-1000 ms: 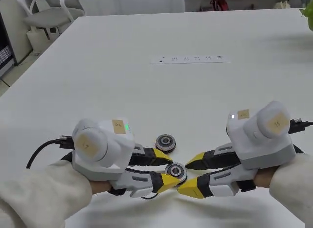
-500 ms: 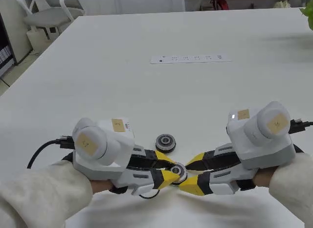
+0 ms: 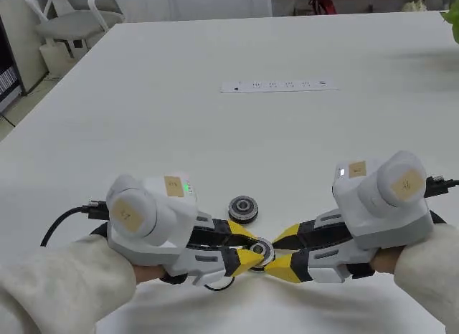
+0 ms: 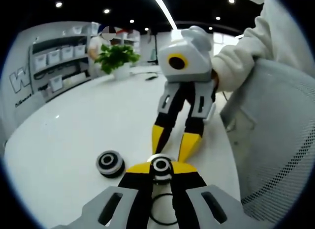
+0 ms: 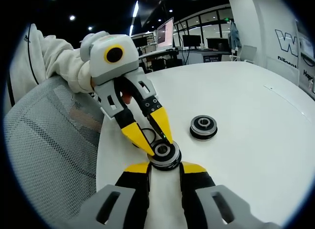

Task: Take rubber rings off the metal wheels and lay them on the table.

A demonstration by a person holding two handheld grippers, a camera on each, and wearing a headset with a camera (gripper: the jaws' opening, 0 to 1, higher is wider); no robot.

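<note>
A small metal wheel (image 3: 259, 249) with a black rubber ring around it is held just above the white table (image 3: 215, 133), between both grippers. My left gripper (image 3: 250, 252) is shut on the wheel (image 4: 161, 166) from the left. From the right, my right gripper (image 3: 277, 252) has its yellow tips pinched on the wheel's rubber rim (image 5: 165, 154). A second wheel (image 3: 243, 208) with its ring on lies on the table just behind; the gripper views also show that second wheel (image 4: 110, 162) (image 5: 203, 127). A loose black ring (image 4: 163, 223) lies under the left jaws.
A white power strip (image 3: 280, 86) lies at mid-table. White chairs (image 3: 72, 18) stand beyond the far left corner. A potted plant (image 4: 117, 57) sits at the table's far end. The mesh chair (image 5: 49, 140) is right behind me at the near edge.
The right gripper's jaws have narrowed from open onto the wheel's rim. The left gripper has drawn the wheel slightly closer to the right one.
</note>
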